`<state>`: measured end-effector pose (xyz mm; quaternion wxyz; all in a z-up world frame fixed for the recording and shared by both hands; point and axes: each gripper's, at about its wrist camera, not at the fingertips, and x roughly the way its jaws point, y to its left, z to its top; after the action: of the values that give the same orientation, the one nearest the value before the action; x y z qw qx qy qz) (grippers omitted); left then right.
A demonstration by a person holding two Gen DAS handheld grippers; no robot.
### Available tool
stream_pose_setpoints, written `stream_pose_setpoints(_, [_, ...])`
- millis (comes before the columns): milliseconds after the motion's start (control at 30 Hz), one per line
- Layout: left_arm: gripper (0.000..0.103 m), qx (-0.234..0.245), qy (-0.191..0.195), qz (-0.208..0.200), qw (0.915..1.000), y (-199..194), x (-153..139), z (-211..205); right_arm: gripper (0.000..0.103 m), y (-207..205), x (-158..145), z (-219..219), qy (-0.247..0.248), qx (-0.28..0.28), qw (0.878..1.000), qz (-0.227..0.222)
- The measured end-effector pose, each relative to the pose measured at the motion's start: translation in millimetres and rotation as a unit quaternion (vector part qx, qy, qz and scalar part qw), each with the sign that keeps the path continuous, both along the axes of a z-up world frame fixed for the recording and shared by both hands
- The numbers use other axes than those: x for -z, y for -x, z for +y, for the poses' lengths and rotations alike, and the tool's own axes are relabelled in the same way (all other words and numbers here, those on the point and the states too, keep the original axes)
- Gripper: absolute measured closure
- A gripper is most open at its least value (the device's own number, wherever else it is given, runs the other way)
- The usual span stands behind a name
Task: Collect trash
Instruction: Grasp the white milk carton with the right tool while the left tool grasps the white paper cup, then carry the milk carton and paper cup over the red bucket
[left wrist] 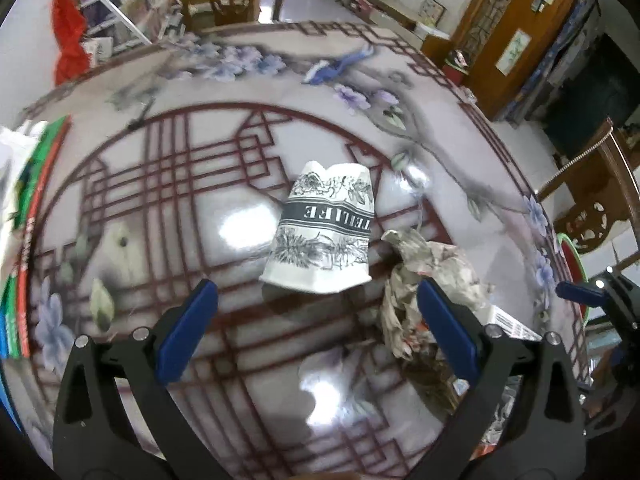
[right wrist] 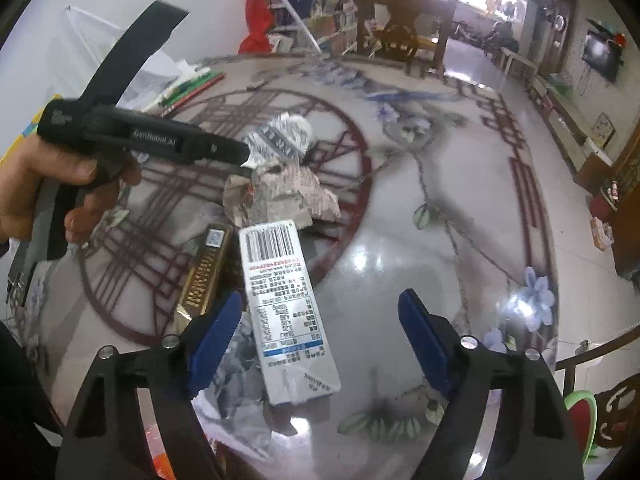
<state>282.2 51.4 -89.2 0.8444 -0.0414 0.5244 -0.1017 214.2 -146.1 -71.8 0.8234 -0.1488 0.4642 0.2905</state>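
Note:
A crushed white paper cup [left wrist: 324, 232] with black flower print lies on the patterned table [left wrist: 200, 208], just ahead of my open left gripper [left wrist: 316, 316]. A crumpled paper wad [left wrist: 432, 276] lies to its right, by my right finger. In the right wrist view my open right gripper [right wrist: 320, 332] hovers over a flat white carton [right wrist: 284, 300] with a barcode. A gold box [right wrist: 204, 272] lies left of it, the paper wad [right wrist: 280, 196] and the cup [right wrist: 284, 136] beyond. The left gripper [right wrist: 248, 156], held by a hand, points at the cup.
Green and red booklets [left wrist: 28, 216] lie at the table's left edge. Crumpled plastic wrap [right wrist: 236, 376] lies under my right gripper. Wooden chairs [left wrist: 232, 0] stand past the far table edge, and a red cloth [left wrist: 68, 24] hangs at the back left.

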Motion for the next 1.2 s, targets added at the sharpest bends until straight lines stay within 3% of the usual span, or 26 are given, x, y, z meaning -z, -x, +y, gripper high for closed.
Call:
stream_pose_setpoints(167, [0.006, 0.025, -0.014, 0.007, 0.9996, -12, 12, -4, 0.029, -14, 10, 1, -0.028, -0.006, 0.999, 0.032])
stream_pose_setpoints(233, [0.008, 0.033, -0.024, 0.001, 0.9992, -14, 12, -7, 0.038, -17, 11, 5, -0.038, -0.015, 0.998, 0.047])
stream_pose_setpoints(400, [0.011, 0.04, -0.018, 0.005, 0.999, -25, 18, -6, 0.039, -6, 13, 21, -0.012, -0.052, 0.998, 0.042])
stream_pose_setpoints(467, [0.019, 0.046, -0.02, 0.016, 0.9986, -29, 24, -7, 0.045, -3, 23, 27, 0.015, -0.055, 0.998, 0.039])
stream_pose_setpoints(533, [0.027, 0.049, -0.018, 0.026, 0.9983, -33, 31, -6, 0.063, -3, 31, 30, 0.02, -0.056, 0.997, 0.045])
stream_pose_setpoints(633, [0.038, 0.048, -0.017, 0.017, 0.9985, -34, 29, -7, 0.065, -2, 32, 29, 0.024, -0.049, 0.998, 0.036])
stream_pose_setpoints(767, [0.044, 0.061, -0.023, 0.013, 0.9978, -29, 28, -10, 0.066, -4, 31, 26, 0.027, -0.039, 0.998, 0.029])
stream_pose_setpoints(1200, [0.046, 0.049, -0.04, -0.01, 0.9979, 22, 0, 10, 0.066, 3, 14, 24, 0.029, -0.027, 0.999, 0.003])
